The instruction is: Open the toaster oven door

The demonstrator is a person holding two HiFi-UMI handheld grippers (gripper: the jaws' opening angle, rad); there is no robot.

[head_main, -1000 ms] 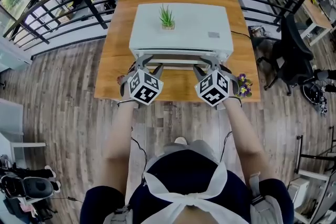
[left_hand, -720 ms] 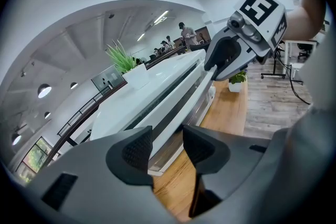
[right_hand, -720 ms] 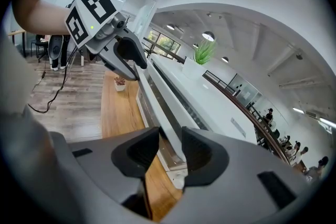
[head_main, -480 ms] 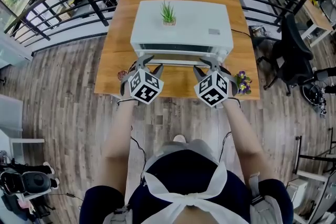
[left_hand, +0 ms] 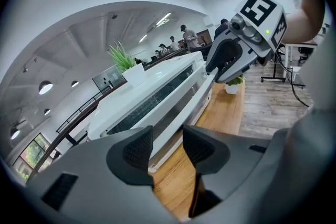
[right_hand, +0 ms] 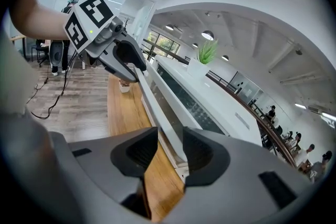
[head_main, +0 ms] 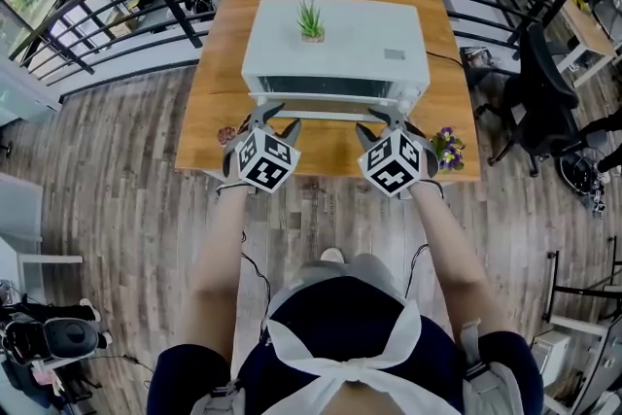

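Note:
A white toaster oven (head_main: 335, 39) stands on the wooden table (head_main: 209, 83), its door tipped slightly outward so a dark glass strip shows. My left gripper (head_main: 277, 118) is shut on the left end of the white door handle (head_main: 326, 115). In the left gripper view the handle (left_hand: 181, 99) runs in between the pads of that gripper (left_hand: 167, 141). My right gripper (head_main: 380, 120) is at the handle's right end. In the right gripper view the bar (right_hand: 163, 113) fills the gap of that gripper (right_hand: 169, 144), whose jaws are opening.
A small green plant (head_main: 311, 19) sits on top of the oven. Little flower pots stand at the table's front corners, purple at the right (head_main: 449, 149) and another at the left (head_main: 228, 135). A dark railing (head_main: 175, 5) runs behind the table. An office chair (head_main: 539, 102) is at the right.
The top of the door has swung slightly outward, showing more of the dark glass. Both grippers have come a little toward me with the handle.

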